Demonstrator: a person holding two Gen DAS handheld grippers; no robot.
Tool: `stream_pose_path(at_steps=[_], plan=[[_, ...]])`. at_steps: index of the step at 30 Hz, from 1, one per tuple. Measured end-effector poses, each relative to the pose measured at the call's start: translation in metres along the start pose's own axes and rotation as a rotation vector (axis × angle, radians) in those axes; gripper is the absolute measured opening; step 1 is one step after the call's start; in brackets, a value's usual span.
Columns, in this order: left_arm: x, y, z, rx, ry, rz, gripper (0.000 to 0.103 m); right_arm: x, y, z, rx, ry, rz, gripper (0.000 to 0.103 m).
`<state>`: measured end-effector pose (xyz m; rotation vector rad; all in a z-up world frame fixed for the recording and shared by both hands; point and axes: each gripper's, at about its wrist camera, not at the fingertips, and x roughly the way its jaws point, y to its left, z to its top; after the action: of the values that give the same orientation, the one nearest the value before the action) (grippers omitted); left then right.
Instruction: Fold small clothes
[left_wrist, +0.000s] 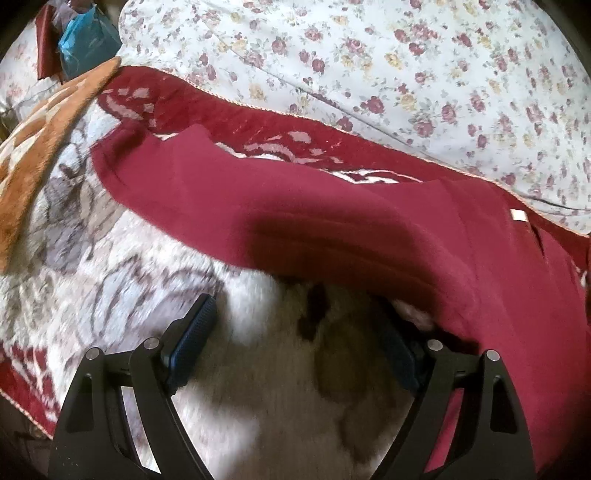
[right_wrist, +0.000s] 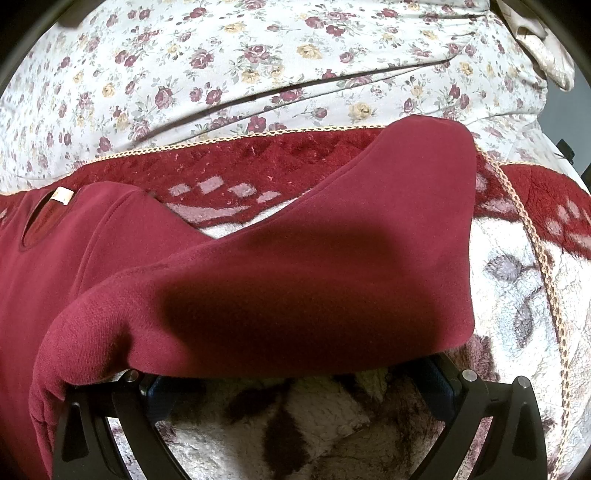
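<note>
A maroon sweater (left_wrist: 332, 218) lies spread across a plush red-and-white blanket (left_wrist: 122, 266), backed by floral bedding (left_wrist: 406, 74), as I work the two hand-held grippers from afar to fold it. In the left wrist view the garment runs from centre left to the lower right of the frame; in the right wrist view one sleeve (right_wrist: 332, 266) fills the middle, its cuff at upper right, with the neck label (right_wrist: 61, 195) at centre left.

As I judge it, the step in hand is taking each sleeve near its lower edge to carry it inward over the body. To do it well I should catch only the sleeve layer, not the blanket pile beneath, grip both sides at matching points, and lift just enough to keep the fold line straight.

My left gripper (left_wrist: 295, 339) stands wide open at bottom centre, left pad over bare blanket, right pad tucked at the sweater's hem, pinching nothing. My right gripper (right_wrist: 295, 391) is likewise spread wide at the bottom of its frame, fingertips hidden under the sleeve's edge; no cloth is clamped.
</note>
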<state>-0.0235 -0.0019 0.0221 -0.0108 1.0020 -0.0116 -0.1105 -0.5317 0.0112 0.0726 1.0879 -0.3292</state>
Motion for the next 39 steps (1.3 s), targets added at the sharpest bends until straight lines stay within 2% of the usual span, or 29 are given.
stream_pose_path(at_steps=[5, 12, 16, 19, 22, 24, 27, 29, 33, 39], plan=[[-0.037, -0.009, -0.008, 0.078, -0.070, 0.018, 0.085, -0.001, 0.000, 0.001, -0.003, 0.001, -0.003, 0.103], [-0.064, -0.020, -0.012, 0.098, -0.085, -0.031, 0.085, -0.009, 0.002, -0.002, -0.004, 0.001, 0.011, 0.103], [-0.076, -0.032, -0.015, 0.123, -0.098, -0.048, 0.085, -0.034, 0.005, -0.015, 0.005, -0.012, 0.071, 0.102], [-0.085, -0.040, -0.018, 0.140, -0.110, -0.070, 0.085, -0.063, 0.008, -0.029, -0.007, -0.014, 0.141, 0.101], [-0.089, -0.049, -0.021, 0.161, -0.111, -0.088, 0.085, -0.104, 0.006, -0.041, -0.002, -0.045, 0.161, 0.101], [-0.091, -0.056, -0.024, 0.182, -0.110, -0.097, 0.085, -0.136, 0.004, -0.048, 0.024, -0.054, 0.209, 0.101], [-0.097, -0.066, -0.028, 0.203, -0.114, -0.114, 0.085, -0.170, 0.002, -0.051, 0.068, -0.013, 0.260, 0.101], [-0.102, -0.073, -0.030, 0.213, -0.122, -0.131, 0.085, -0.194, 0.009, -0.056, 0.045, -0.003, 0.265, 0.101], [-0.115, -0.086, -0.037, 0.241, -0.134, -0.155, 0.085, -0.247, 0.022, -0.067, -0.046, -0.064, 0.200, 0.101], [-0.137, -0.094, -0.043, 0.272, -0.161, -0.179, 0.085, -0.294, 0.029, -0.071, -0.091, -0.096, 0.184, 0.101]])
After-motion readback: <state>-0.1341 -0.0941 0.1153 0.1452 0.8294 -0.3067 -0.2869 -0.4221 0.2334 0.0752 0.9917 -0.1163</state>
